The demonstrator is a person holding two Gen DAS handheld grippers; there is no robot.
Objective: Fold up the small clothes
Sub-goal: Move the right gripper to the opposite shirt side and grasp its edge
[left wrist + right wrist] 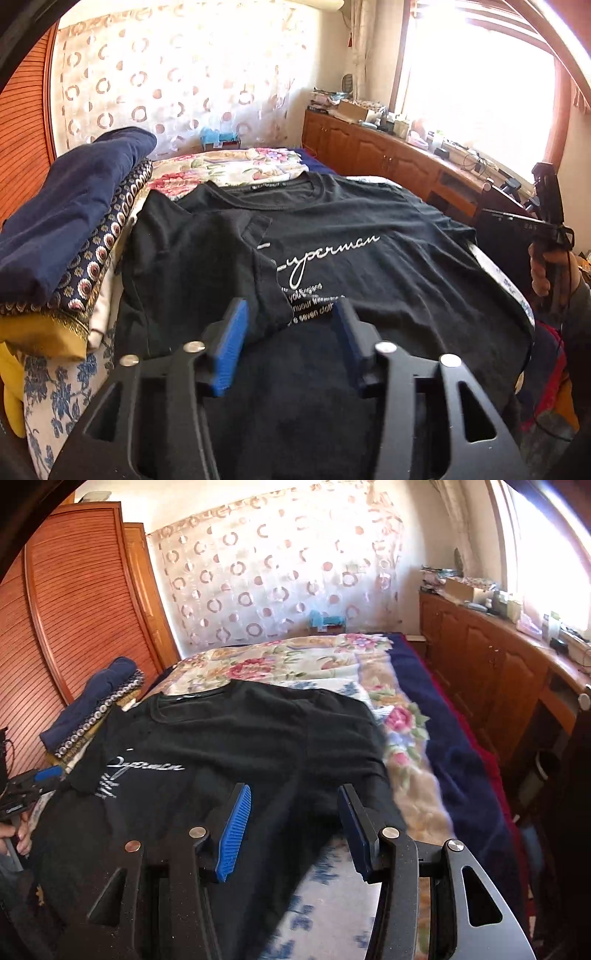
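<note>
Left gripper (290,321) angled downward, jaws apart over the black T-shirt (369,266), holding nothing; right gripper (293,808) likewise agape, tilted down

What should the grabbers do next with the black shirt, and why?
Probably the right gripper should close on the black T-shirt's right edge and fold it inward. The left side already lies folded over the print, the right side lies flat, and both the right gripper and the left gripper stand open, holding nothing.

Blown-out window (480,81) glare, fisheye-bent edges, slight motion blur
</note>
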